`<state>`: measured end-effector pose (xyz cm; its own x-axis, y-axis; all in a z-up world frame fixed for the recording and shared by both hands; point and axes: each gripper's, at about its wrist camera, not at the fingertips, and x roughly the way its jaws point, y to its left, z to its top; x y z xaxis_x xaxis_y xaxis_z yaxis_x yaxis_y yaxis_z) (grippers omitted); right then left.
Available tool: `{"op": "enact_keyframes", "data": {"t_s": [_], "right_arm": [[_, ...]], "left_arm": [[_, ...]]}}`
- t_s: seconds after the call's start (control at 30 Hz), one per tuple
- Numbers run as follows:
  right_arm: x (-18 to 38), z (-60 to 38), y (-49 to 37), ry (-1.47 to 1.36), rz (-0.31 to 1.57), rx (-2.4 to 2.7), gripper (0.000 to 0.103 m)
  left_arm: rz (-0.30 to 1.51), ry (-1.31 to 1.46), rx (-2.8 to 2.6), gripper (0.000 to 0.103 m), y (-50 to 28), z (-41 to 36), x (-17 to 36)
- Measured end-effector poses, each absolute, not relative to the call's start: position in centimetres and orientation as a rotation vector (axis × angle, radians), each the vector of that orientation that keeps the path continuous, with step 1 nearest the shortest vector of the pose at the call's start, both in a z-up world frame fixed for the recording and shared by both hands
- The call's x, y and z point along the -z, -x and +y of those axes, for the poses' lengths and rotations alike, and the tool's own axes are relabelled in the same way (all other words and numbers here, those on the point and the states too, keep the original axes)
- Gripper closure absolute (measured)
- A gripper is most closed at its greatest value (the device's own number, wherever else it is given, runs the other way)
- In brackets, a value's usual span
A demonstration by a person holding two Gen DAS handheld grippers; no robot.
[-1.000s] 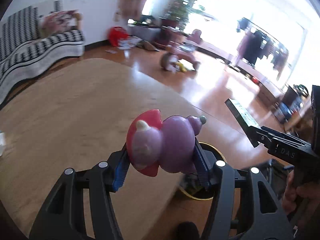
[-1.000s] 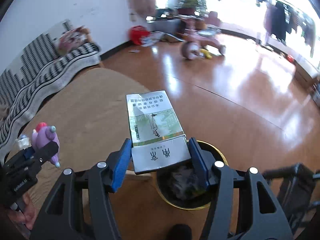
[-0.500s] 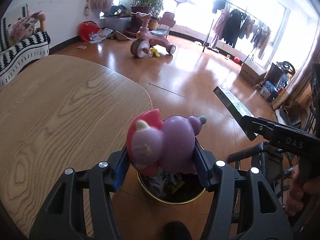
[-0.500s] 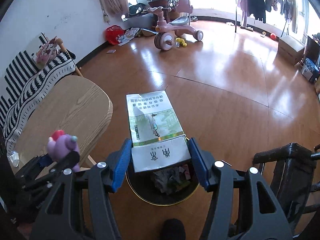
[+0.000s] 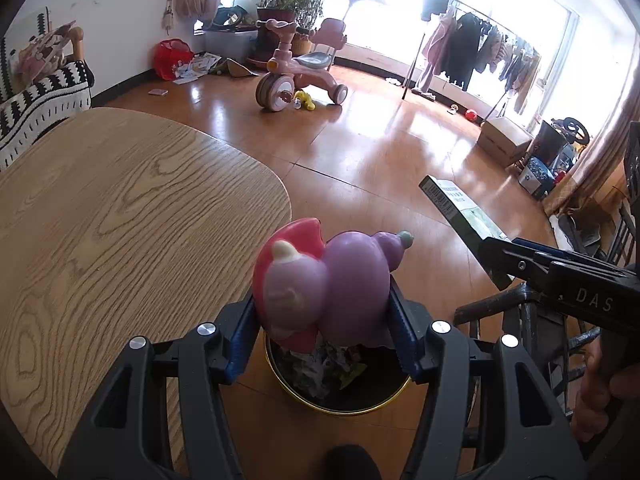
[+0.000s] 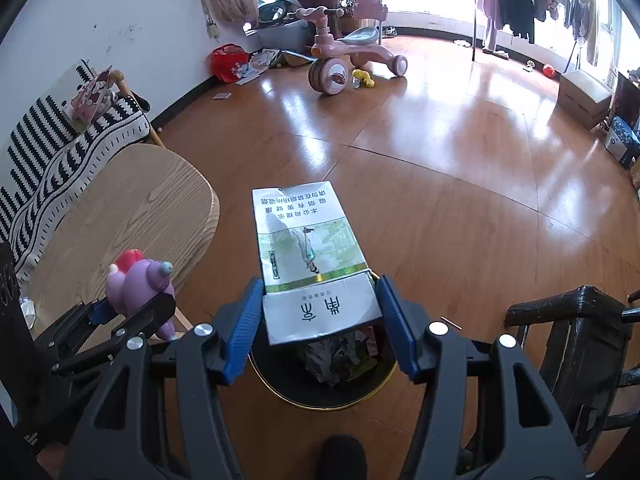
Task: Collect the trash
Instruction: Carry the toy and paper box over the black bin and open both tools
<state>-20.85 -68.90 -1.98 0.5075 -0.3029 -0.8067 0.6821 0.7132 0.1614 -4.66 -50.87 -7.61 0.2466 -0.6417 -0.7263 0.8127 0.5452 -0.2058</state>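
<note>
The wooden floor (image 6: 440, 208) spreads wide beyond both sets of fingers, shining under the window light. Left of the fingers lies the rounded wooden bench (image 5: 120, 216), its grain plain to see, and behind it a black-and-white striped sofa cover (image 6: 52, 168). Far ahead of the fingers stands a pink tricycle (image 6: 344, 56), with a rack of hanging clothes (image 5: 476, 52) off to the right. A dark wooden chair (image 6: 576, 336) sits just right of the right-hand fingers.

Directly below both pairs of fingers is the black trash bin (image 6: 320, 400) with a gold rim, crumpled wrappers already inside it.

The right gripper (image 6: 320, 308) has its blue fingers (image 6: 244, 320) pinching a flat green-and-white cigarette pack (image 6: 308, 248) by its two side edges, held above the bin. The pack carries Chinese characters, seen upside down, with a small figure drawn on the green panel; I cannot read the wording with certainty. From the left camera, the side of this gripper shows the letters "DAS".

The left gripper (image 5: 324, 332) has its fingers pressed on either side of a purple and red toy figure (image 5: 320, 280), a rounded thing with a small teal knob on top, held over the near edge of the bin, just beyond the bench's corner.
</note>
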Motion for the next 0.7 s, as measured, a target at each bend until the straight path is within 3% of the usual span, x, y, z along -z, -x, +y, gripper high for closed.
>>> {"op": "enact_keyframes", "data": {"t_s": [0.33, 0.43, 0.7], "right_arm": [[2.27, -69.28, 20.92, -0.511, 0.855, 0.621, 0.044], [2.21, -69.48, 20.92, -0.518, 0.849, 0.618, 0.031], [2.0, -69.37, 21.09, -0.52, 0.832, 0.632, 0.031]], "left_arm": [[0.866, -0.23, 1.004, 0.046, 4.48, -50.85, 7.72], [0.866, -0.232, 1.004, 0.046, 4.51, -50.87, 7.74], [0.876, -0.249, 1.013, 0.046, 4.44, -51.54, 7.99]]}}
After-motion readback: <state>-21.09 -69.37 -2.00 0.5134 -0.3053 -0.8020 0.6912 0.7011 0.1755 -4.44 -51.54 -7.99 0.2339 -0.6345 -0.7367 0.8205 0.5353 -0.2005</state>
